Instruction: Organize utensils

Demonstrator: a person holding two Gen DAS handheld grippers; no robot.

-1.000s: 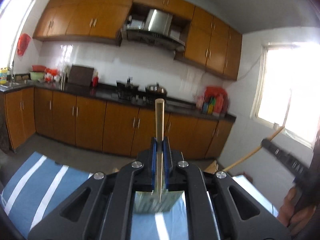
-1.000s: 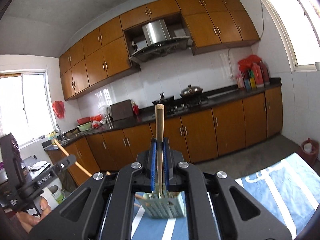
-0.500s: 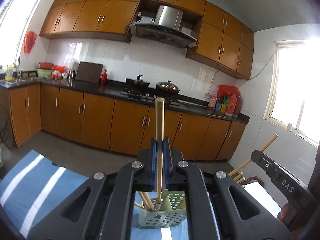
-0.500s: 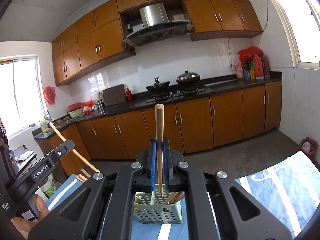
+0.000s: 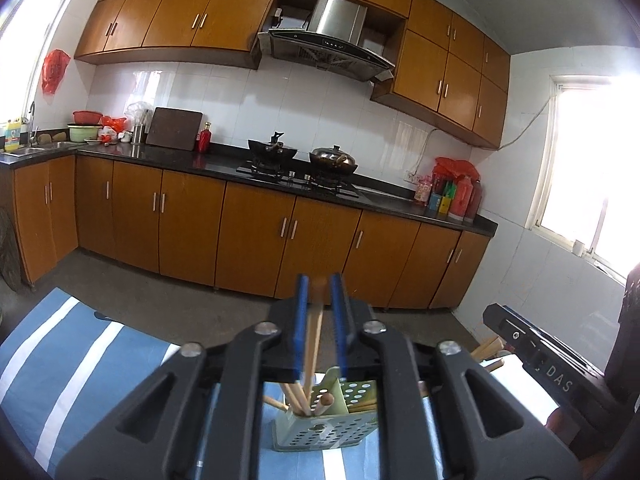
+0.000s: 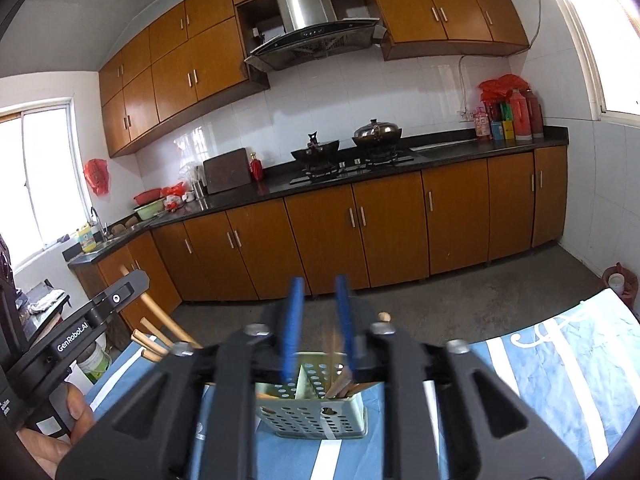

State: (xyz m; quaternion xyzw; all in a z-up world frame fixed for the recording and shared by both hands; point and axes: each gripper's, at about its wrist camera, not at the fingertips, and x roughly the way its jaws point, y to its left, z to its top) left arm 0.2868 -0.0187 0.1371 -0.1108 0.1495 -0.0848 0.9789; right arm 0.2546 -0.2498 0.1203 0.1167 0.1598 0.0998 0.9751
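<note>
A green perforated utensil holder [image 5: 326, 420] [image 6: 316, 404] stands on a blue-and-white striped cloth [image 5: 80, 364] [image 6: 560, 364]. Several wooden chopsticks stand in it. My left gripper [image 5: 319, 292] is open right above the holder; a chopstick [image 5: 314, 344] stands loose between its blue pads, its lower end in the holder's left compartment. My right gripper [image 6: 319, 292] is open above the holder; a blurred chopstick [image 6: 334, 354] drops between its pads into the right compartment. Each gripper shows in the other's view, the right one [image 5: 540, 356] and the left one [image 6: 92, 312].
Beyond the table are a concrete floor, brown base cabinets [image 5: 256, 236], a black counter with a stove and two pots [image 5: 304, 158], bottles [image 5: 456, 196] and a sink [image 5: 36, 146]. A red bin [image 6: 618, 280] stands at the floor's right.
Both grippers have come down over the holder and opened. Each chopstick has slipped down from the pads into the holder.
</note>
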